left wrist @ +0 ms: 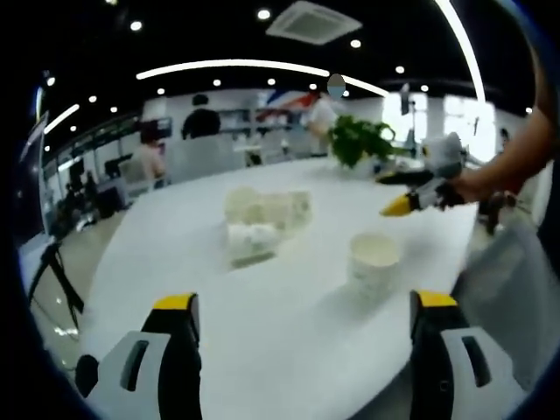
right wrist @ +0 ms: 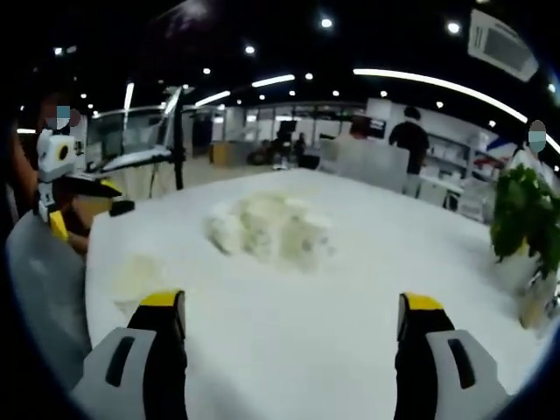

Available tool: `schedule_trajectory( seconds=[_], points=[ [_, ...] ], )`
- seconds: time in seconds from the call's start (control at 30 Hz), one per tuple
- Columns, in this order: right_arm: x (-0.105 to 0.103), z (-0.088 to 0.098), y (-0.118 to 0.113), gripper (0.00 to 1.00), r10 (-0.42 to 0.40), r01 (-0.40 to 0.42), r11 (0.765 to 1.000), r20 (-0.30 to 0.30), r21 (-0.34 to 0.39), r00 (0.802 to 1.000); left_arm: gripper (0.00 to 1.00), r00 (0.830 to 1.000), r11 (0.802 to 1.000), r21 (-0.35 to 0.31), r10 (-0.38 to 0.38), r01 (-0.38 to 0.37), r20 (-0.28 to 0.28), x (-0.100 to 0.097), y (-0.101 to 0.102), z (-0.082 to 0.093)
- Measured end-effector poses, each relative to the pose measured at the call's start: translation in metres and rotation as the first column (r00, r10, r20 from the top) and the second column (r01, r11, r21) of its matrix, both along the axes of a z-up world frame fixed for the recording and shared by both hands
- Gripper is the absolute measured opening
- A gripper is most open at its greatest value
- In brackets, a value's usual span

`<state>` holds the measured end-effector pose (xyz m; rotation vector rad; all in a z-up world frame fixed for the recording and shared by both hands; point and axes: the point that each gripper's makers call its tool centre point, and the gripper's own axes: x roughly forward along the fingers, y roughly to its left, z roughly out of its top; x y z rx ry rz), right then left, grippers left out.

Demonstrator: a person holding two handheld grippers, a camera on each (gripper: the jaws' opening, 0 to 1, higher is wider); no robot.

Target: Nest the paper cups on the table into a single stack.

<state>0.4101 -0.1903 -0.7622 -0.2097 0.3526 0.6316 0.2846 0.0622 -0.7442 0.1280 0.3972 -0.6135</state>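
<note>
- The left gripper hangs above the white table's near edge, jaws spread wide, holding nothing.
- The right gripper is likewise wide apart and empty.
- A pile of paper cups lies mid-table.
- One upright cup stands apart, nearer the edge.
- A potted plant sits at the far edge.

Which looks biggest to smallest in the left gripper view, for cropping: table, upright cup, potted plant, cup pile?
1. Table
2. Cup pile
3. Potted plant and upright cup: look alike, and the plant sits farther off, so unranked.
</note>
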Motion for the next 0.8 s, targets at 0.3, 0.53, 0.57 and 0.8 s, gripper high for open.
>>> schedule_trajectory(
  seconds=[0.3, 0.53, 0.57, 0.8],
  points=[
    [0.037, -0.010, 0.009, 0.98, 0.034, -0.035, 0.999, -0.018, -0.010, 0.999, 0.98, 1.000, 1.000, 0.017, 0.005, -0.005, -0.017, -0.001, 0.002, -0.004],
    [0.069, -0.019, 0.022, 0.97, 0.064, -0.064, 0.998, -0.025, -0.017, 0.998, 0.98, 1.000, 0.999, 0.032, 0.008, -0.007, -0.026, 0.000, 0.003, -0.008],
    [0.074, -0.021, 0.023, 0.96, 0.066, -0.066, 0.998, -0.029, -0.020, 0.997, 0.98, 1.000, 0.999, 0.033, 0.008, -0.007, -0.027, 0.000, 0.004, -0.009],
    [0.099, -0.029, 0.034, 0.93, 0.076, -0.077, 0.997, -0.041, -0.017, 0.996, 0.98, 0.999, 0.999, 0.042, 0.011, -0.010, -0.040, -0.001, 0.004, -0.012]
  ],
)
